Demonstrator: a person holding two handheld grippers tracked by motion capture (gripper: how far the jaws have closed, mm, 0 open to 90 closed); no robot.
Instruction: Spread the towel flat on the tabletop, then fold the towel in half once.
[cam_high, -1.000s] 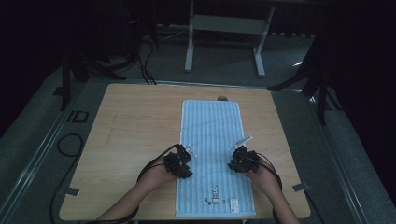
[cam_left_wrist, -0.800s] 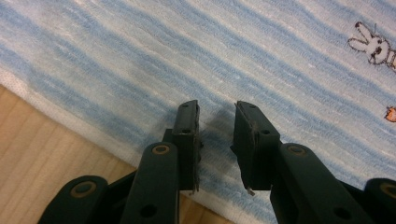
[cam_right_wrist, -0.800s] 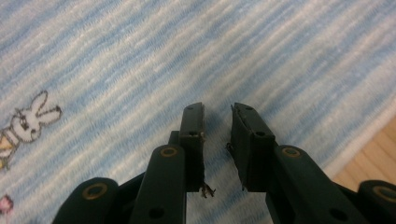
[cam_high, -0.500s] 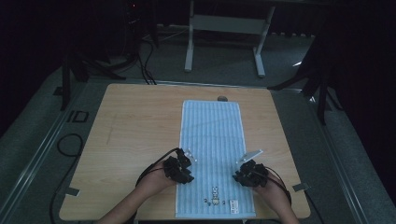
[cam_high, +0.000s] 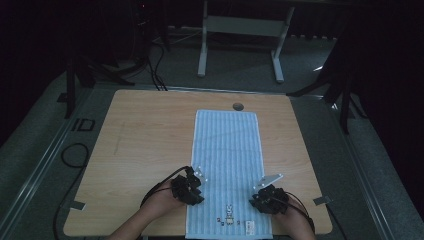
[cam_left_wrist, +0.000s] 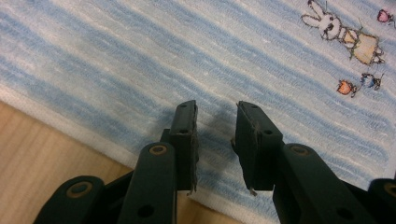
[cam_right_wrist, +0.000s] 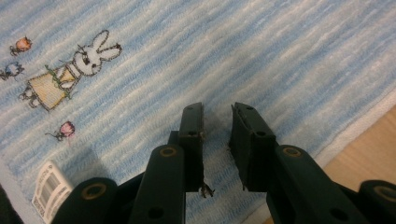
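High view overhead; tool views close, sharing towel (cam_high: 227, 150).

Towel (cam_high: 227, 165) label text prob. illegible

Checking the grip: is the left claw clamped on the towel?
No, the left claw stands open above the flat towel, nothing between its jaws.

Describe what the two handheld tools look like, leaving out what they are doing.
Both are black. The left tool and the right tool each end in two flat, blocky black jaws on arms with brass-coloured rivets. The right one carries a grey three-cornered plate, and a black cable loops from the left.
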